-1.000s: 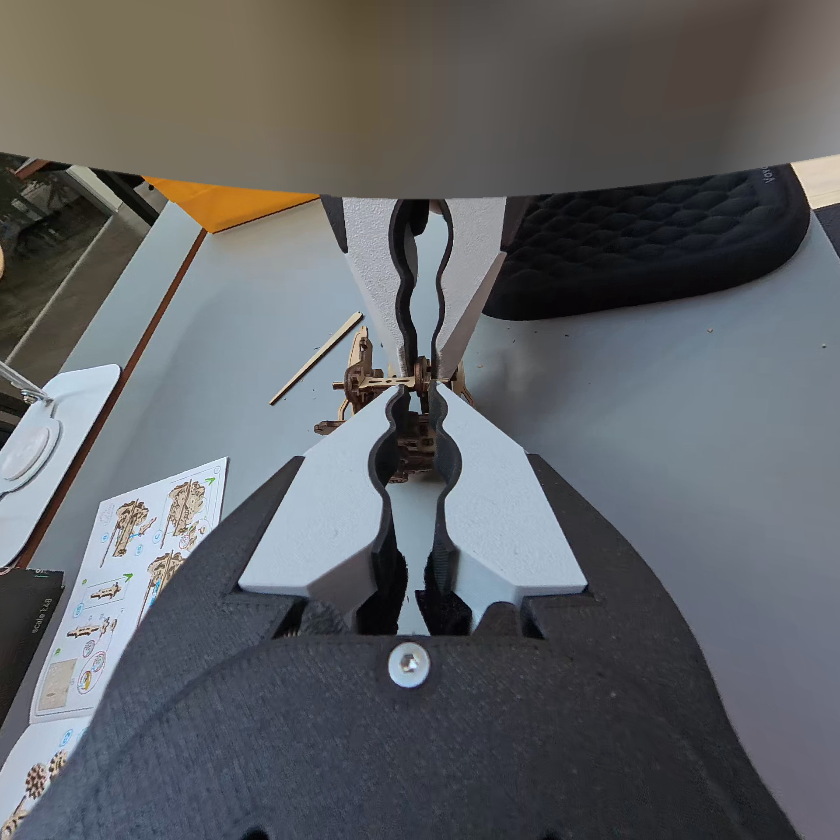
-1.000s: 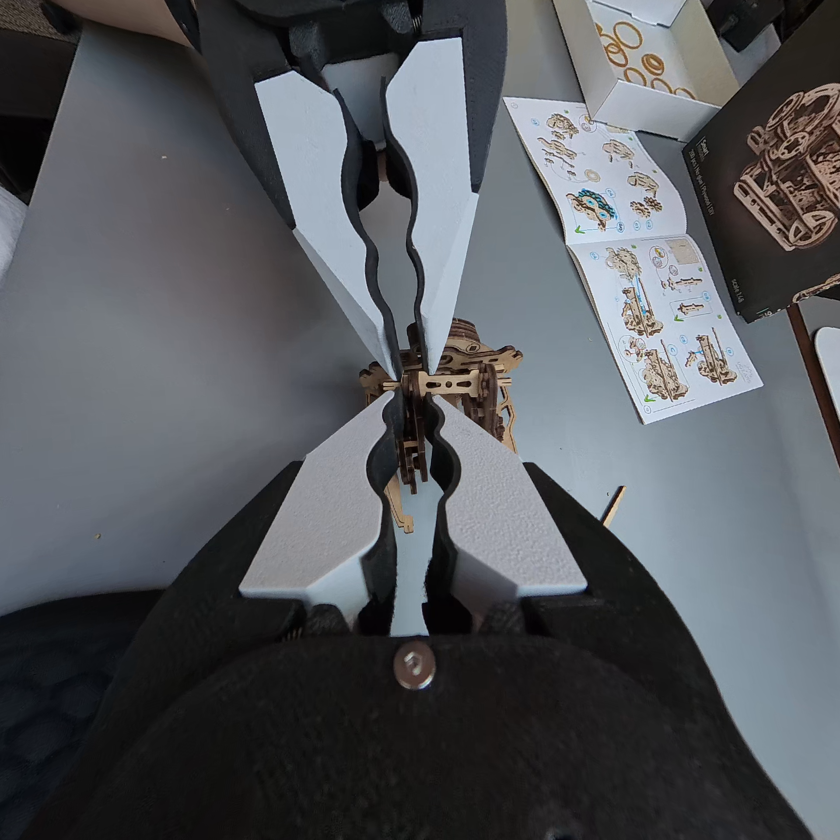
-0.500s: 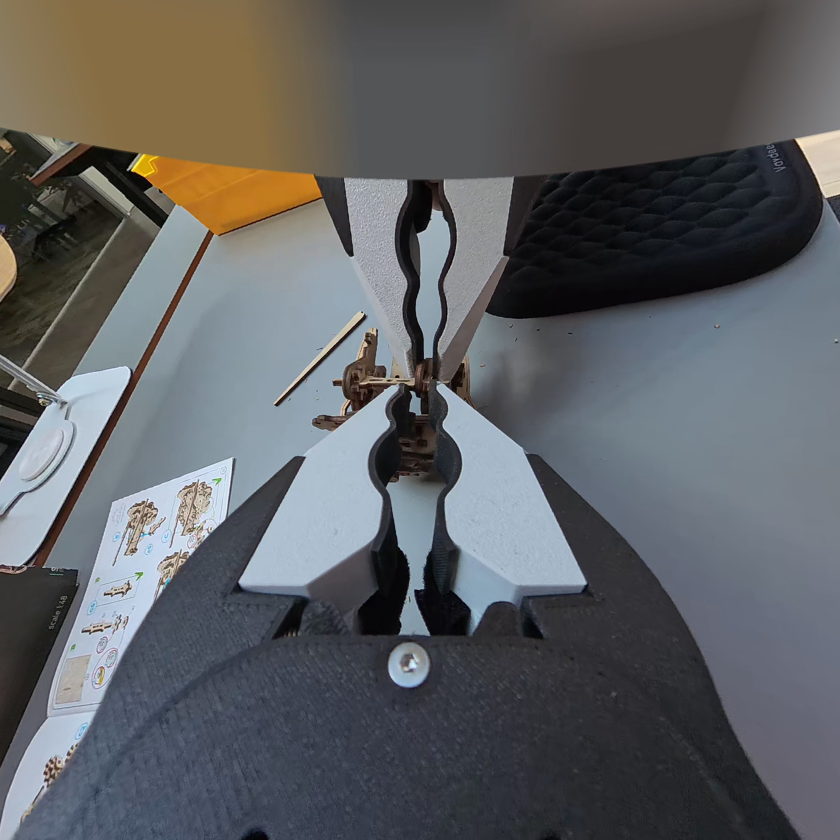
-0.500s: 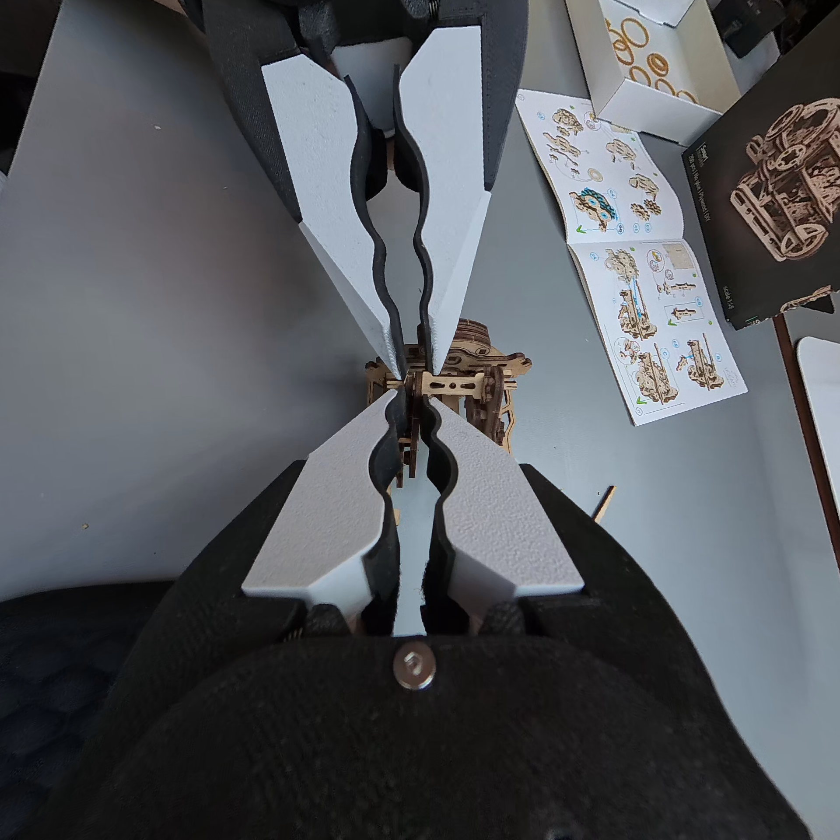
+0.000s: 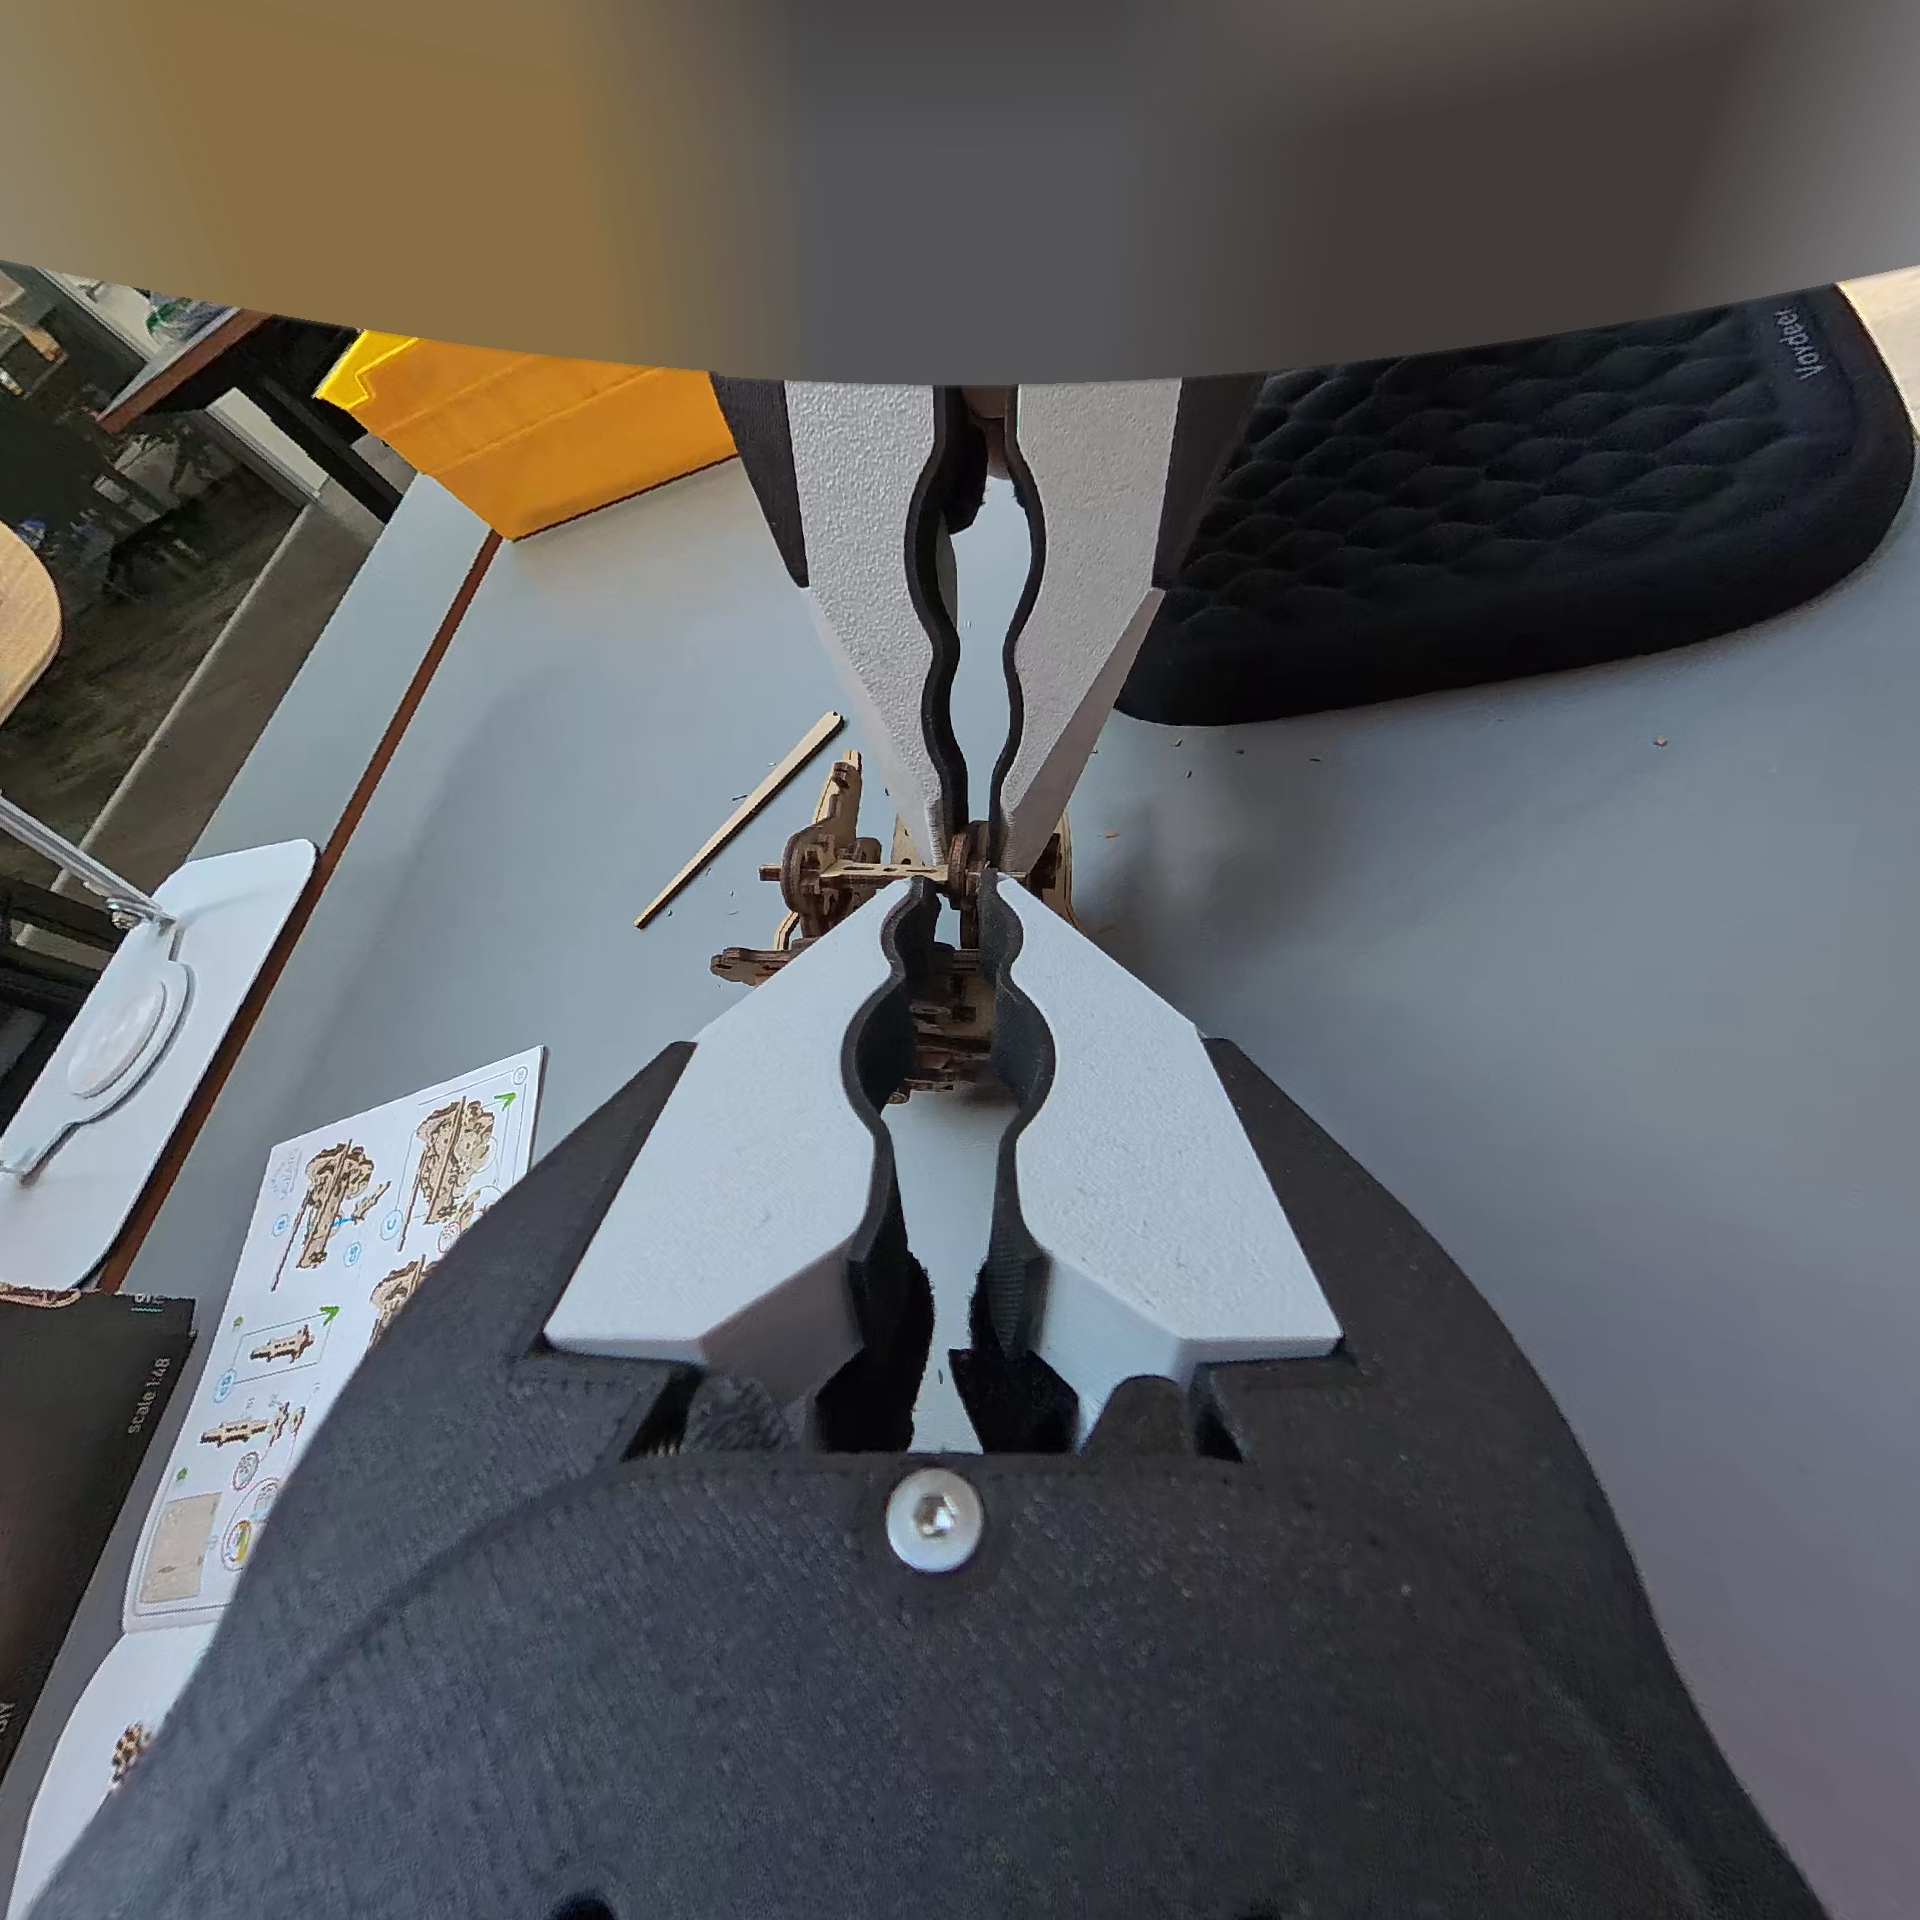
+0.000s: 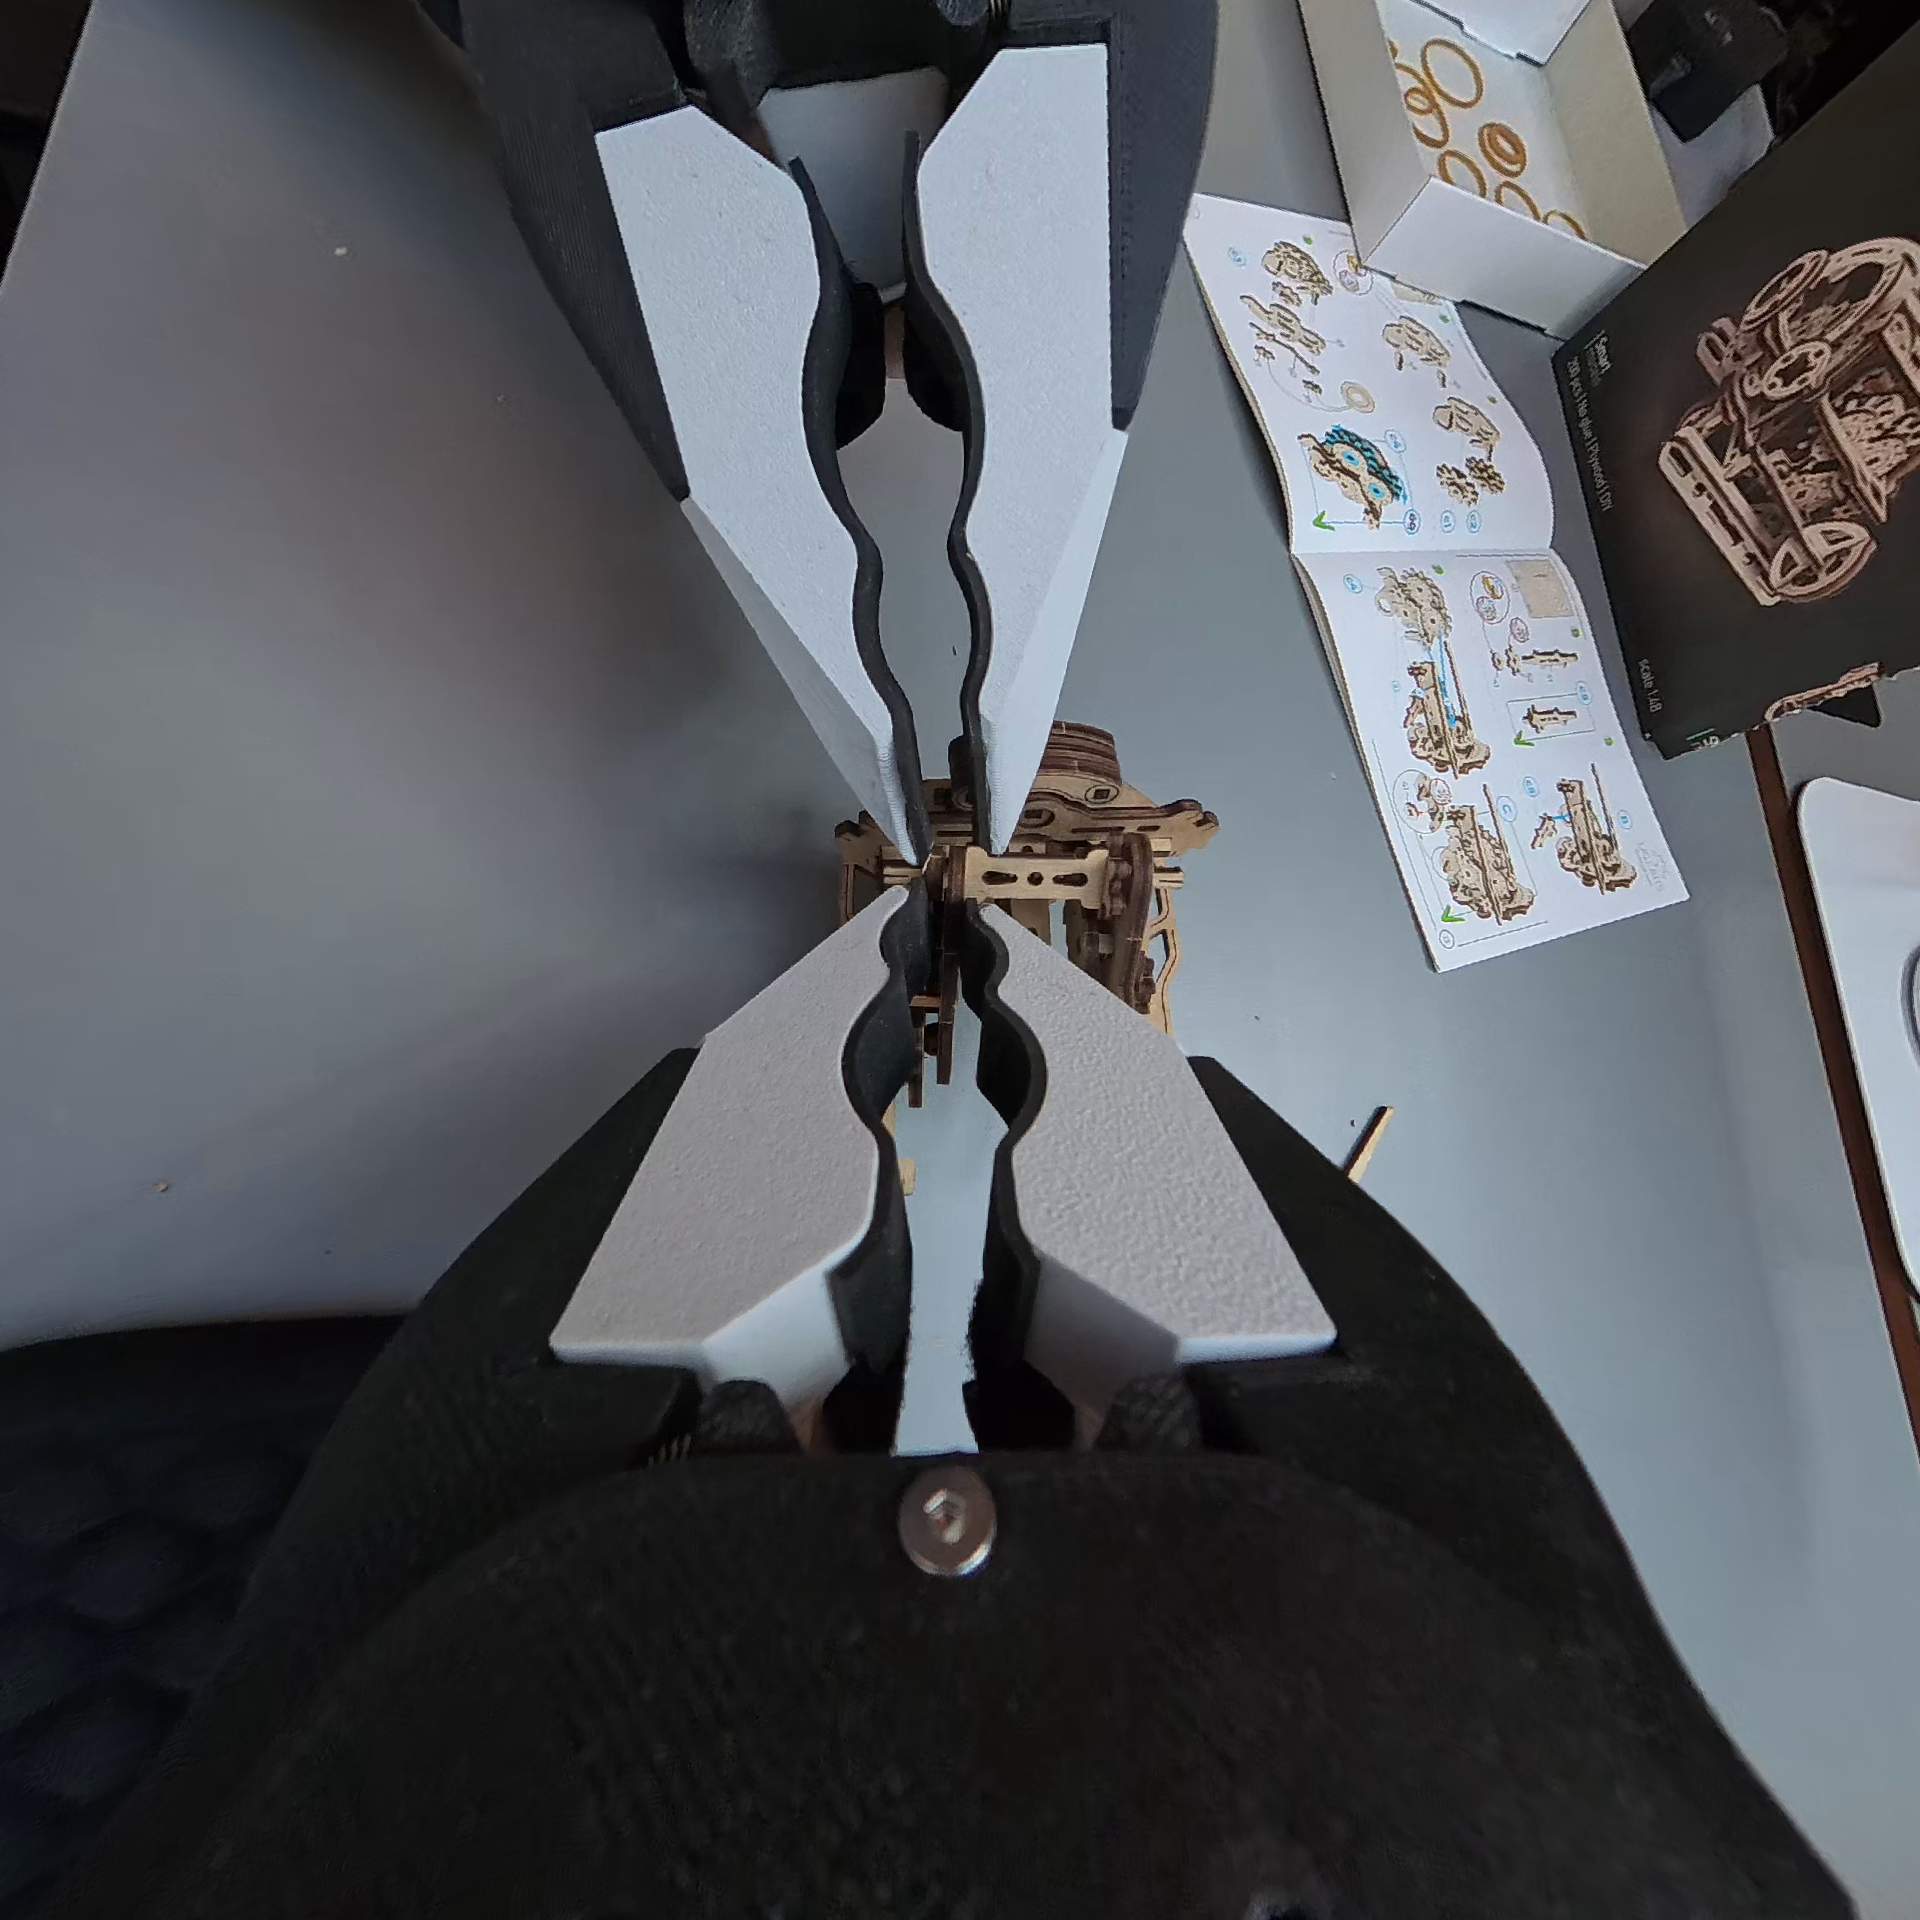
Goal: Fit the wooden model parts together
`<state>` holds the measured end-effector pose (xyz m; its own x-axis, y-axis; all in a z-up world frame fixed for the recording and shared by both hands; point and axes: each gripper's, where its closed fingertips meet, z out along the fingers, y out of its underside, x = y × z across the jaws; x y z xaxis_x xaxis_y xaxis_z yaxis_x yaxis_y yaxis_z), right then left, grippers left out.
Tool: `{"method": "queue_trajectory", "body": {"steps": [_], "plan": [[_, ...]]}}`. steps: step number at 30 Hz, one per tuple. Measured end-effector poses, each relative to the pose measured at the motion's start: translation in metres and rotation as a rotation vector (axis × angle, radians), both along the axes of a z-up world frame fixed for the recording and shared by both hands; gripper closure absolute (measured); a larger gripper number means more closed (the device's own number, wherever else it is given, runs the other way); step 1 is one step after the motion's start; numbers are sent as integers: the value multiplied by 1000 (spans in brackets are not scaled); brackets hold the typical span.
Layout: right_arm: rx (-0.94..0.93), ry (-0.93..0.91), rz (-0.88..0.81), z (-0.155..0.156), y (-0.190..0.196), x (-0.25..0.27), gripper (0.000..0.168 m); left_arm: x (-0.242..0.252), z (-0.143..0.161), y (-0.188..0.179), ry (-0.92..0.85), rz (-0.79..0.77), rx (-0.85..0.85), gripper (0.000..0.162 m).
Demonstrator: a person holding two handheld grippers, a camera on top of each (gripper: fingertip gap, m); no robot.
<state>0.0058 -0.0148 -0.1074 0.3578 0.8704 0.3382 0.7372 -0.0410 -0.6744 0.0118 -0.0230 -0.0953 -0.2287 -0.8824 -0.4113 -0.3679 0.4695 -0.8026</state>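
The grey table carries everything, and the wooden model standing near its middle serves as the landmark. In the left wrist view, a black quilted cushion lies beyond the model to the right, and a yellow bin sits beyond it to the left, past the table edge. In the right wrist view, a dark box lies far right of the model, a white carton beyond that, and an open booklet between box and model. A thin wooden stick lies just left of the model in the left wrist view.

The left gripper and right gripper meet tip to tip over the model, each narrowed onto the small gear end of the model's crosswise axle, nipping it from opposite sides.
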Motion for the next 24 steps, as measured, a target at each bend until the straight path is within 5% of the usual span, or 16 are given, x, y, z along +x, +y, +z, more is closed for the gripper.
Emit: {"method": "queue_trajectory", "body": {"steps": [6, 11, 19, 22, 24], "plan": [[-26, 81, -13, 1, 8, 5, 165, 6, 2, 8, -36, 42, -37, 155], [-44, 107, 20, -2, 8, 7, 134, 6, 4, 9, -60, 56, -10, 145], [-71, 307, 97, 33, -1, 21, 135, 5, 13, 7, -85, 42, -147, 138], [-8, 451, -34, 59, 23, 47, 135, 4, 19, 9, -106, 48, -212, 138], [42, 590, -276, 68, 60, 85, 134, 3, 23, 18, -116, 96, -259, 136]]}}
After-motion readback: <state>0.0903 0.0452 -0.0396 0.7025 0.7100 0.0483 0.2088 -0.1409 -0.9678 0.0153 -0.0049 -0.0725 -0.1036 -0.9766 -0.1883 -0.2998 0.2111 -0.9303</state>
